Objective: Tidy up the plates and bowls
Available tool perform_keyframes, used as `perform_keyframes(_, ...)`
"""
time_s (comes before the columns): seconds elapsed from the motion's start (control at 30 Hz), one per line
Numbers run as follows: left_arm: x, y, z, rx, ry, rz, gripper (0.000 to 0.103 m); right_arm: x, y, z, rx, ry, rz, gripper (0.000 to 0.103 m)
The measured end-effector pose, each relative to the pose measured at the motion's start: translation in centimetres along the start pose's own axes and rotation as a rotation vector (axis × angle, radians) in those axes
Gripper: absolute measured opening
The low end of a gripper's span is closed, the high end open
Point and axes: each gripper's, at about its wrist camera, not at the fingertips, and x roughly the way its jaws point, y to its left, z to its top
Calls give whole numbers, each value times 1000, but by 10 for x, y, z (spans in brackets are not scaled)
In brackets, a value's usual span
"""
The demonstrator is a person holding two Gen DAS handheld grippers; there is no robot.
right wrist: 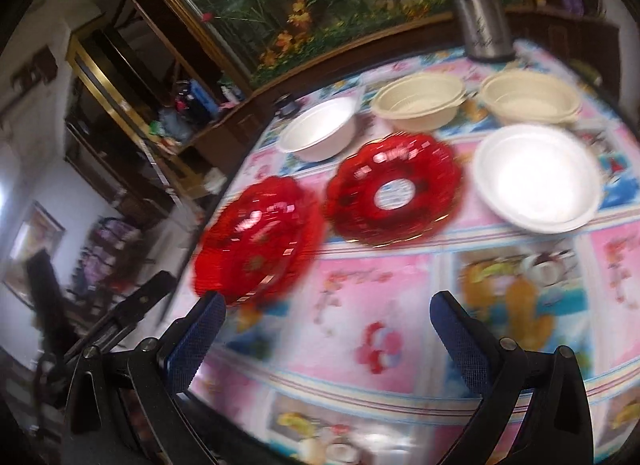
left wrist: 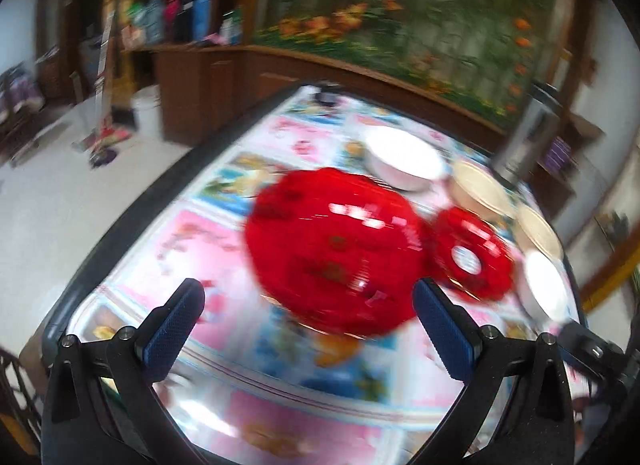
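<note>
With fingers spread and grasping nothing, the left gripper [left wrist: 308, 301] and right gripper [right wrist: 326, 315] are facing the red plate [left wrist: 334, 251] at 12 o'clock, apparently lining up a pickup for stacking.

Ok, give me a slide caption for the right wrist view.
Open right gripper over a patterned tablecloth, facing two red plates, white and cream bowls.

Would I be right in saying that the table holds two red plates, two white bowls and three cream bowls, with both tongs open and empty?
Not quite: there are two cream bowls, not three, as the right wrist view shows. The rest holds: two red plates, two white bowls, and both the left tongs and right tongs open and empty.
</note>
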Motion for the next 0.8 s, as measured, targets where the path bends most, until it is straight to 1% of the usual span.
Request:
perform_keyframes(0.03, 7, 9, 4, -27, 10, 11, 103, 7, 1, 2, 22, 21, 41, 102)
perform_keyframes(0.07, 16, 17, 8, -47, 30, 31, 103, 13, 3, 3, 36, 35, 63, 102)
perform_keyframes(0.1, 24, 23, 11, -63, 65, 38, 103, 22, 5, 6, 59, 55, 92, 102)
perform_keyframes(0.13, 30, 27, 12, -79, 83, 30, 103, 30, 8, 9, 77, 71, 117, 102)
perform_keyframes(0.17, 37, 30, 15, -96, 84, 33, 103, 39, 10, 11, 87, 84, 139, 101)
perform_keyframes(0.23, 49, 32, 18, -96, 109, 62, 103, 53, 15, 16, 100, 104, 162, 93)
perform_keyframes(0.27, 54, 33, 20, -98, 128, 53, 100, 60, 17, 18, 108, 116, 167, 91)
perform_keyframes(0.3, 61, 35, 21, -108, 145, 52, 98, 73, 21, 21, 121, 146, 178, 85)
perform_keyframes(0.33, 65, 37, 23, -113, 155, 64, 90, 84, 22, 23, 134, 170, 179, 78)
perform_keyframes(0.37, 70, 38, 24, -118, 165, 71, 80, 90, 22, 24, 142, 184, 176, 74)
perform_keyframes(0.4, 76, 40, 24, -127, 181, 69, 74, 99, 22, 25, 149, 201, 170, 69)
perform_keyframes(0.43, 82, 42, 23, -138, 206, 69, 63, 110, 24, 26, 157, 215, 162, 63)
perform_keyframes(0.47, 88, 43, 23, -150, 232, 60, 57, 117, 24, 26, 164, 223, 157, 62)
perform_keyframes(0.53, 97, 44, 20, -155, 259, 59, 54, 131, 25, 26, 178, 242, 145, 57)
perform_keyframes(0.57, 99, 43, 18, -154, 263, 64, 48, 137, 25, 26, 185, 246, 138, 55)
perform_keyframes(0.6, 99, 42, 17, -151, 268, 64, 43, 139, 25, 26, 187, 251, 140, 51)
perform_keyframes(0.63, 101, 41, 15, -142, 277, 63, 33, 144, 25, 27, 186, 256, 130, 44)
perform_keyframes(0.67, 103, 38, 14, -130, 286, 66, 22, 147, 26, 27, 184, 258, 120, 41)
perform_keyframes(0.7, 105, 37, 12, -123, 291, 67, 18, 151, 26, 28, 176, 262, 99, 34)
perform_keyframes(0.73, 106, 35, 11, -117, 291, 61, 13, 153, 27, 28, 165, 263, 75, 23)
perform_keyframes(0.77, 105, 33, 8, -108, 286, 58, 12, 155, 26, 28, 159, 267, 62, 16)
perform_keyframes(0.8, 103, 31, 7, -95, 273, 68, 12, 157, 24, 28, 160, 274, 53, 14)
